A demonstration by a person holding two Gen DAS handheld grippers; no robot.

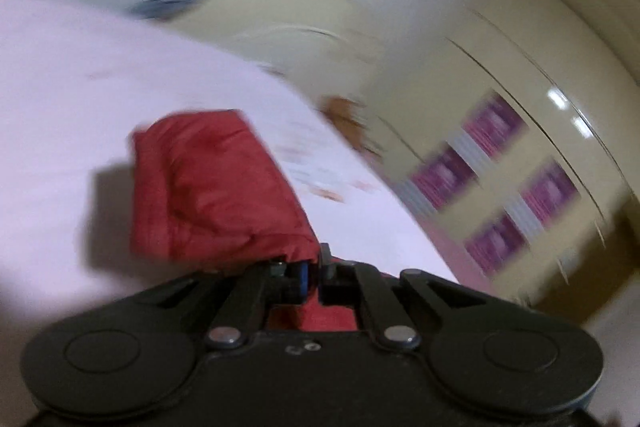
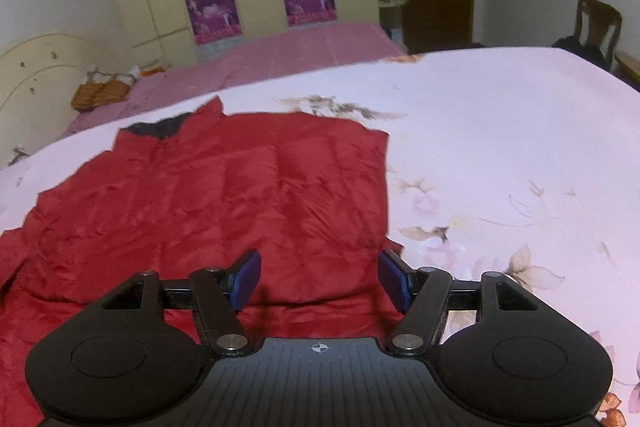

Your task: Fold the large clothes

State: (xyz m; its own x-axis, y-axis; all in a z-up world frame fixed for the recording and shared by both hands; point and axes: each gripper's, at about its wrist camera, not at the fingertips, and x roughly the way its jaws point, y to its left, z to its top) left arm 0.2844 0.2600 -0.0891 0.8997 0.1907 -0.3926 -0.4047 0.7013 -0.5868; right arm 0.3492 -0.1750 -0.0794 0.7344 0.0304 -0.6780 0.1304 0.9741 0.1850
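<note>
Both tools angle down: left tool (image 1: 316,269) pinching red jacket (image 2: 224,195).

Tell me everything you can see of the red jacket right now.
The red jacket is a quilted, slightly shiny puffer with a dark collar lining at its far end. It lies spread flat and creased on the pale floral bedspread. The left tool is shut on a fold of red fabric, which stands bunched up off the bed; that view is blurred. The right tool hangs open over the near hem, pads apart, not gripping.
</note>
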